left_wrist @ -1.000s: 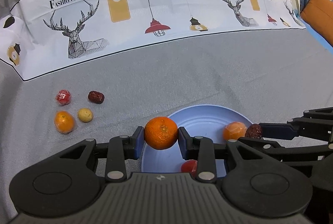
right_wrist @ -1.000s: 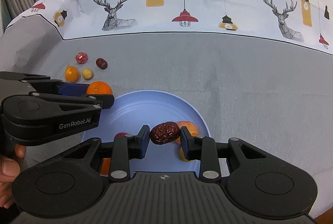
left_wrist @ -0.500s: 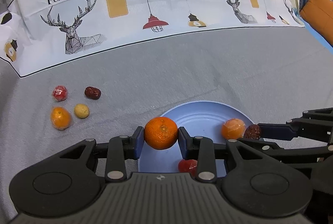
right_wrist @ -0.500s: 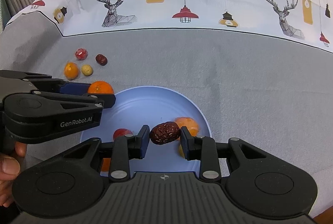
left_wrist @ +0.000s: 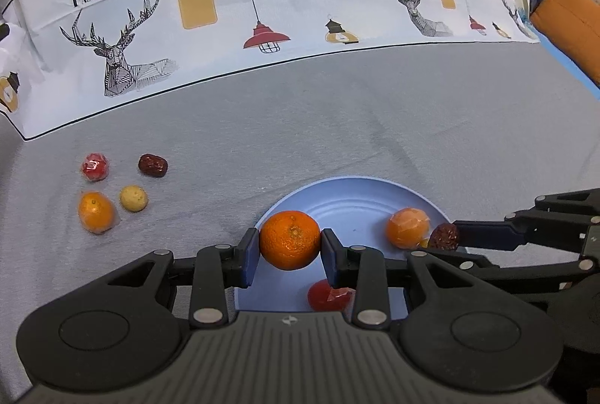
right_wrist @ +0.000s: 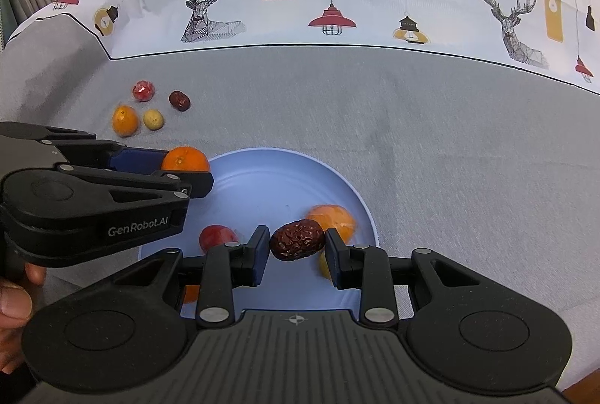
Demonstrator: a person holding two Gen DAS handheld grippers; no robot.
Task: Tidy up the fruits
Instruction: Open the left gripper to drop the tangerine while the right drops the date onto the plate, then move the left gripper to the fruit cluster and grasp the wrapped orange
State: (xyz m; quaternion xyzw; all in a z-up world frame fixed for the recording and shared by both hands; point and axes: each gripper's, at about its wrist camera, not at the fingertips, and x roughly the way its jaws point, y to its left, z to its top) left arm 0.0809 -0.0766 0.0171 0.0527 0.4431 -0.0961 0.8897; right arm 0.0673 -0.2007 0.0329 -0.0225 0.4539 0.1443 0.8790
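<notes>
On the grey woven bedspread (left_wrist: pixel 337 126), toward its left edge, lay four loose pieces: a shiny wrapped red fruit (left_wrist: pixel 95 166), a wrinkled red date (left_wrist: pixel 152 165), a smooth kumquat (left_wrist: pixel 96 211) and a pale round longan (left_wrist: pixel 133 198). The left gripper (left_wrist: pixel 290 246), angled downward, clamped a dimpled mandarin (left_wrist: pixel 290 245) over the left rim of the glossy blue plate (left_wrist: pixel 348 201). The right gripper (right_wrist: pixel 297 245), likewise tilted down, pinched a wrinkled jujube (right_wrist: pixel 297 240) above the plate's right side.
</notes>
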